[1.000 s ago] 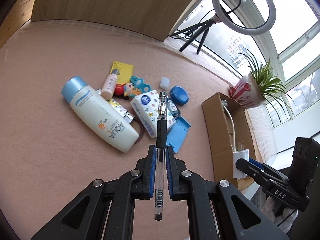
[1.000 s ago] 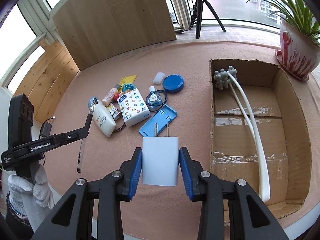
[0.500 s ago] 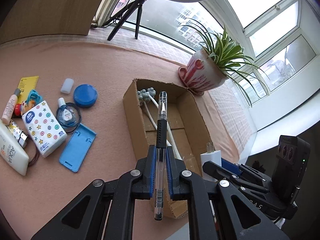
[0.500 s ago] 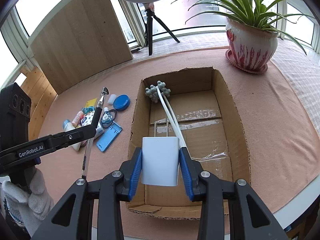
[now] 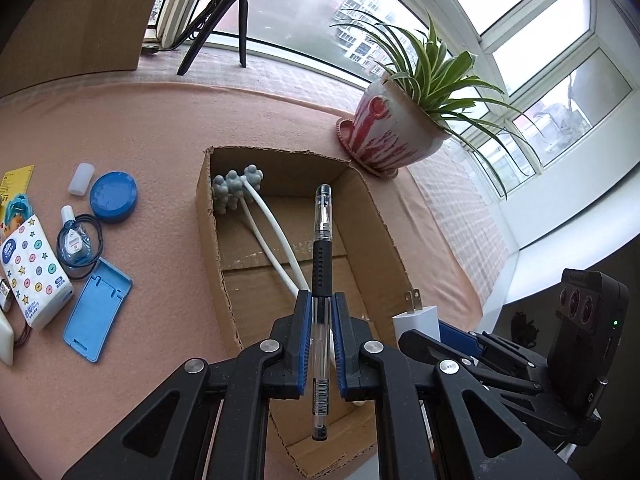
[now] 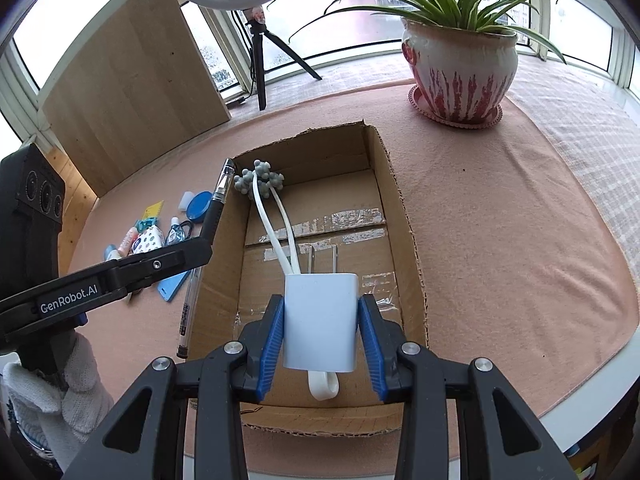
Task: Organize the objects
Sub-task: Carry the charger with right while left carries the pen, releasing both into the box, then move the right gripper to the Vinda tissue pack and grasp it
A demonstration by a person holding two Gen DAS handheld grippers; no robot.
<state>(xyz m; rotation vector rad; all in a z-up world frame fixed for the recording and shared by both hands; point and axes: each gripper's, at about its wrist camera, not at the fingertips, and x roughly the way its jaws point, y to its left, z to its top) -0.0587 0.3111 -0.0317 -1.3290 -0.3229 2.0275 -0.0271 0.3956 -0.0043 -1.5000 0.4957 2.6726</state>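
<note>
Left gripper (image 5: 320, 312): jaws opening, pen (image 5: 321, 264) between the pads, held over the box's (image 5: 208, 216) left wall. Right gripper (image 6: 320, 332): clamped on the charger (image 6: 320, 320), prongs forward, above the box floor near the front edge. White massager (image 6: 272, 220) lies along the left inner side; right half of floor is bare. Clutter (image 5: 60, 240) is left of box.

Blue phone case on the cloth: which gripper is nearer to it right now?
Left. The left gripper, its jaws opening around the pen, hangs by the cardboard box's edge facing the blue phone case. The right gripper, holding the charger, is over the box interior.
</note>
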